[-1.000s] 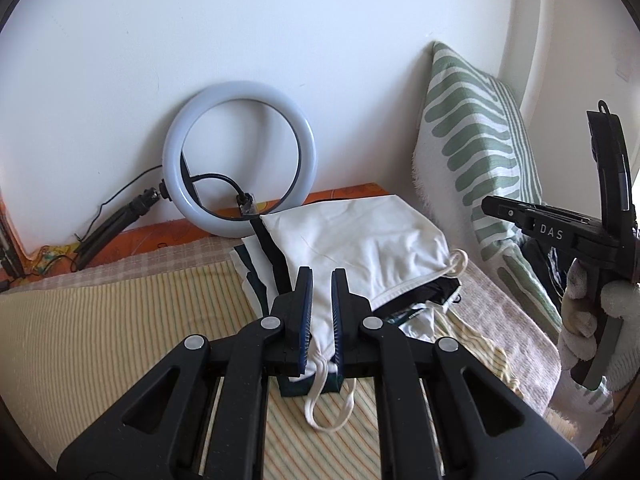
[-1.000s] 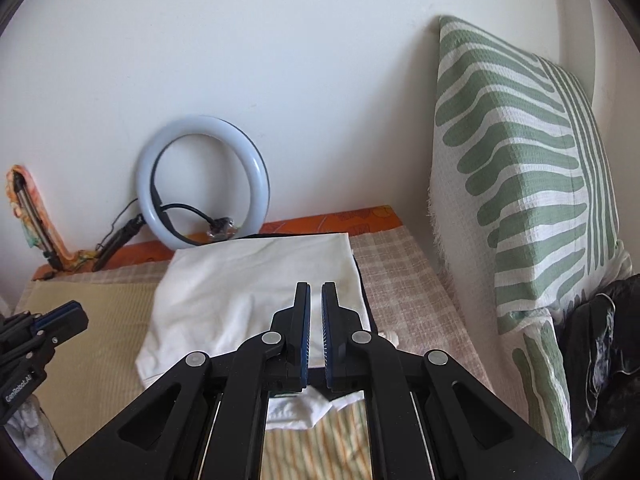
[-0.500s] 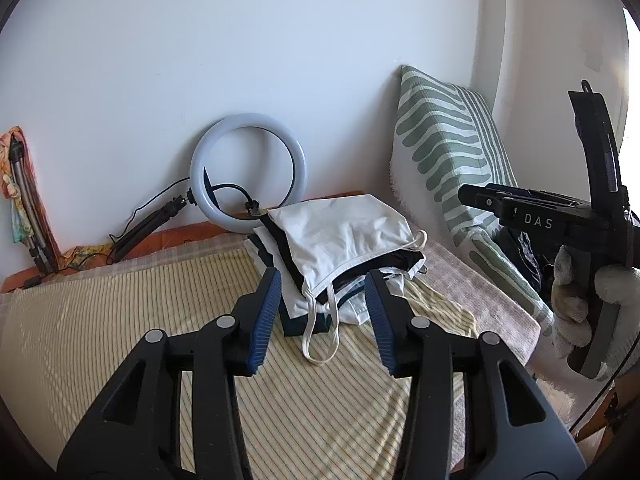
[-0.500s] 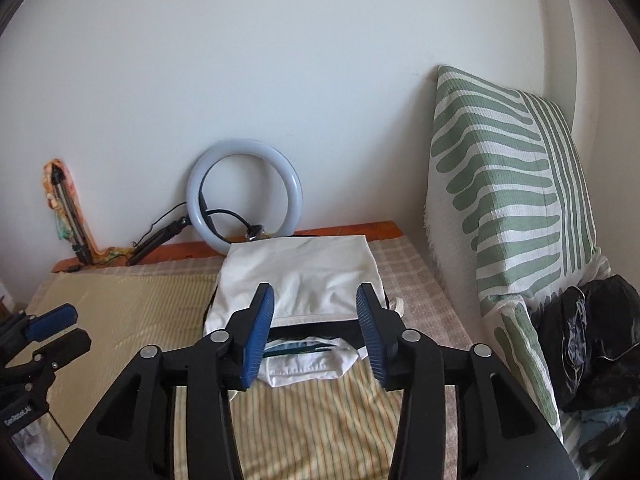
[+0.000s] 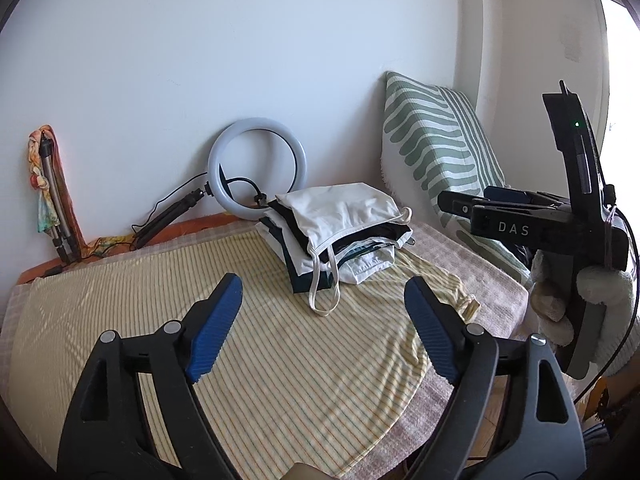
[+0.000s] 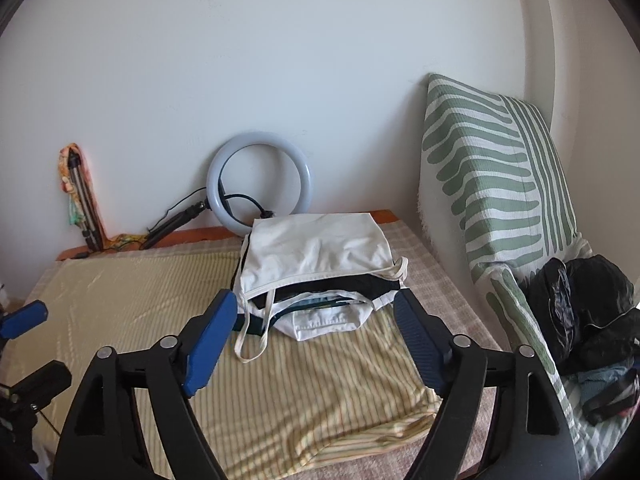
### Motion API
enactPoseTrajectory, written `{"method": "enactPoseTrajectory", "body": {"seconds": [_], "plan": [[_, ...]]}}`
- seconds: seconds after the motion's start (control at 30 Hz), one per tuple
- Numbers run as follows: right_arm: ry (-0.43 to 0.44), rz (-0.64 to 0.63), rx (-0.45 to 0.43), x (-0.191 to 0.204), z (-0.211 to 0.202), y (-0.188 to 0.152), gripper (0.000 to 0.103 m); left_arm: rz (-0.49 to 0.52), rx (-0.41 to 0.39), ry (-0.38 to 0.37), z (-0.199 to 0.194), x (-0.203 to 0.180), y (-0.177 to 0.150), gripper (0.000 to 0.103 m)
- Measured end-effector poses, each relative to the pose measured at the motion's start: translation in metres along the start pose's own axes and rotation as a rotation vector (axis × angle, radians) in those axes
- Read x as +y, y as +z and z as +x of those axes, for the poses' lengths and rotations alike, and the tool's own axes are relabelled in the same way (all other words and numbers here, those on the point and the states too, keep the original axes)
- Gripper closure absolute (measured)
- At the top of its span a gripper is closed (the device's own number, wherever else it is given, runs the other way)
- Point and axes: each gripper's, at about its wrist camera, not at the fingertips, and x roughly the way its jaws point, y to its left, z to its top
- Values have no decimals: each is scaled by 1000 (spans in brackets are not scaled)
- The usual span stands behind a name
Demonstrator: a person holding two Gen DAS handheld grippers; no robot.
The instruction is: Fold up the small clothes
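Clothes [image 6: 316, 252] stacked soft and light, straps dangling; your left gripper [image 5: 324, 328] and right gripper [image 6: 314, 338] are opening, empty — pinch hems

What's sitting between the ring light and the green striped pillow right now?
The stack of folded clothes, white top uppermost, sits between the ring light and the green striped pillow, just in front of them on the bed. The right wrist view shows it best.
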Motion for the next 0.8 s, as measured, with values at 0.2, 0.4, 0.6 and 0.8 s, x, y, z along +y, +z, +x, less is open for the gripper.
{"method": "enactPoseTrajectory", "body": {"seconds": [0.2,0.4,0.6,0.8], "plan": [[-3,10,7,11,-2,-17,22,31,-20,32,-15,3,-15,3],[2,13,5,19,0,-26,21,56,-6,53,-21,4,-26,0],[4,16,-2,25,1,-32,19,62,16,45,-24,5,-33,0],[-1,11,-3,26,5,-36,17,64,13,45,-26,5,-35,0]]}}
